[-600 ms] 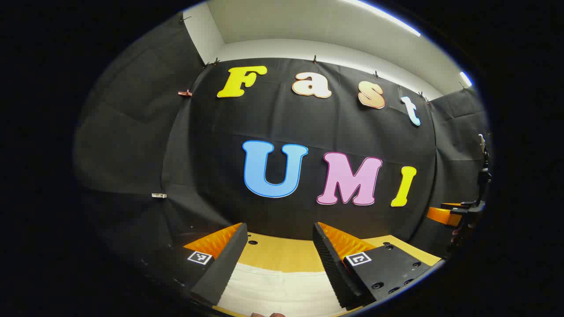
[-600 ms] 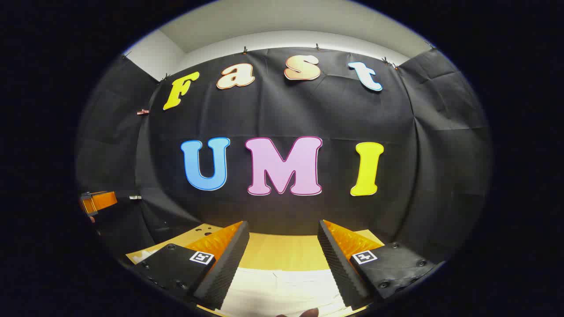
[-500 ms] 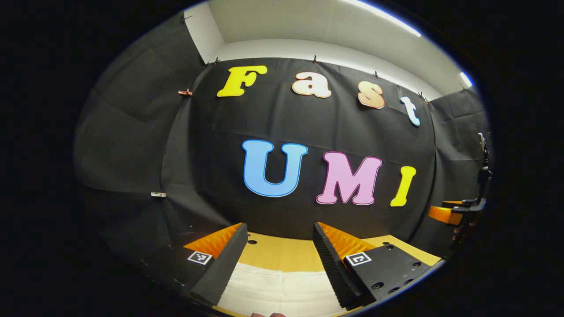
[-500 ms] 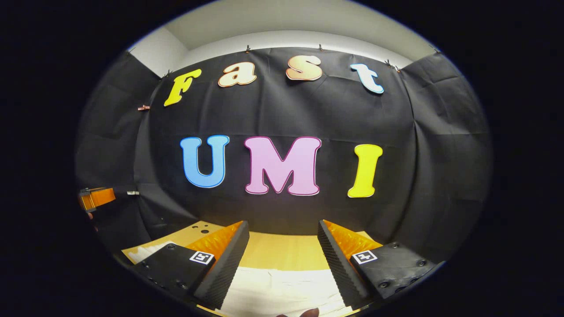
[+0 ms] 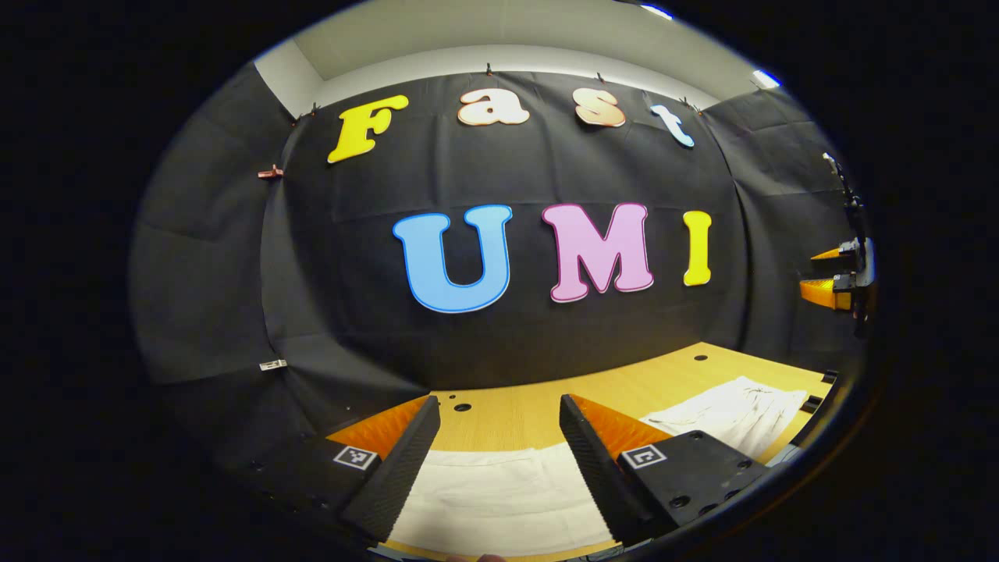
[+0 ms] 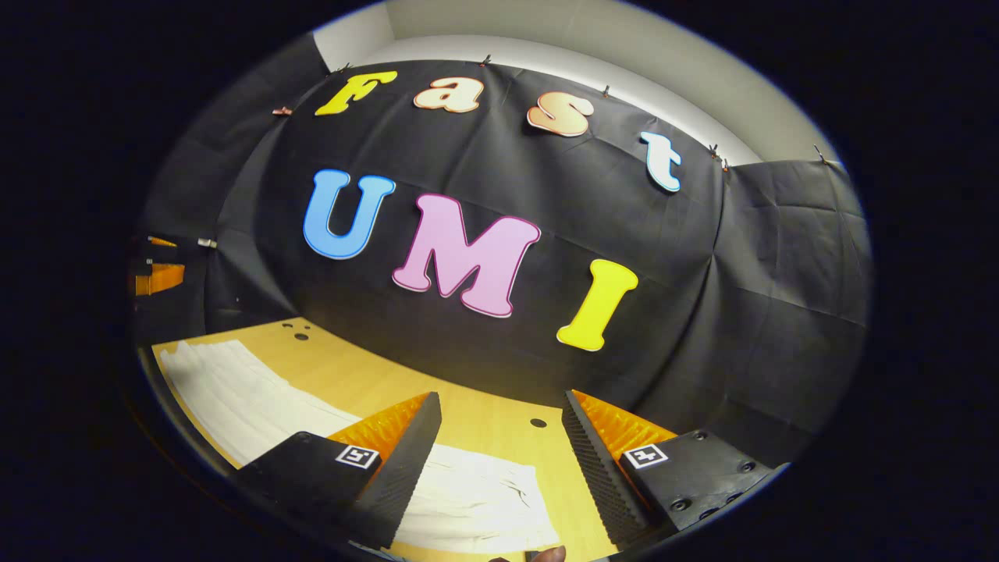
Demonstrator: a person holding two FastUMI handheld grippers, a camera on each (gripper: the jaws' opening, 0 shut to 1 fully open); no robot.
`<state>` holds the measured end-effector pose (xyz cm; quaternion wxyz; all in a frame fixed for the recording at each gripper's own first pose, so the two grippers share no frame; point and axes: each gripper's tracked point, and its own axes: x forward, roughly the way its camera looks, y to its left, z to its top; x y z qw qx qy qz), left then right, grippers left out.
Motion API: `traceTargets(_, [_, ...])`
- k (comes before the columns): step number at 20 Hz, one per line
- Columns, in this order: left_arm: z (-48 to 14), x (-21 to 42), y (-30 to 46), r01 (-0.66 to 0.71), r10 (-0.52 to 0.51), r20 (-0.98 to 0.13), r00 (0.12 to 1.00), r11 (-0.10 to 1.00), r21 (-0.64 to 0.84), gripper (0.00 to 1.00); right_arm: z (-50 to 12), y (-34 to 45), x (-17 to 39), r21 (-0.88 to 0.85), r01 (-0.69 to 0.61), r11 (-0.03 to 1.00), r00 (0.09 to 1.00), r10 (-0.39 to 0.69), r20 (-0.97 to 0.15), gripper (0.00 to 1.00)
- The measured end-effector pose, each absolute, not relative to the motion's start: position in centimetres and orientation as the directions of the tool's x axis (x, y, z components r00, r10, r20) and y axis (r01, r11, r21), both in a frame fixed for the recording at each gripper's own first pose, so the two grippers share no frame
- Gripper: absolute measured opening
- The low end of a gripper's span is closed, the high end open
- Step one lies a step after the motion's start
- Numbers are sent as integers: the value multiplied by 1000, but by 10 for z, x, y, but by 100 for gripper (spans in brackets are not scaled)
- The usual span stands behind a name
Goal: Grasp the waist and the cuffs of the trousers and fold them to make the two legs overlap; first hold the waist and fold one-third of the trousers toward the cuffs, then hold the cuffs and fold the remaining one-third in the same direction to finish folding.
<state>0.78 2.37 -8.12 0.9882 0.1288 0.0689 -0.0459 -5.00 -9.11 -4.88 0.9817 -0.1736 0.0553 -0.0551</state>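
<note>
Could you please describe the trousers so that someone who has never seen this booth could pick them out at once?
Start from the wooden table in front of the black cloth wall. The trousers lie flat along it, a long pale garment reaching under both open tools, left and right. They are the one white, soft thing on the yellow wood.
</note>
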Motion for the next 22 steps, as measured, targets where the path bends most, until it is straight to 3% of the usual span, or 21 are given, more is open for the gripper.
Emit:
traceTargets(7, [-109,26,36,137,-72,-240,968,954,267,98,-86,-108,-29,-440,19,898,983,-97,-155,98])
traceTargets(11, [-137,27,59,229,-91,-330,939,885,406,98,-103,-105,-17,-504,-25,863,980,-77,-181,97])
traceTargets(16, [-193,9,95,462,-142,-497,856,643,611,95,-99,-100,-22,-527,41,849,972,-156,-176,97])
traceTargets(22, [-264,-22,119,694,-203,-671,713,335,637,95,-97,-88,-41,-544,107,832,960,-229,-162,98])
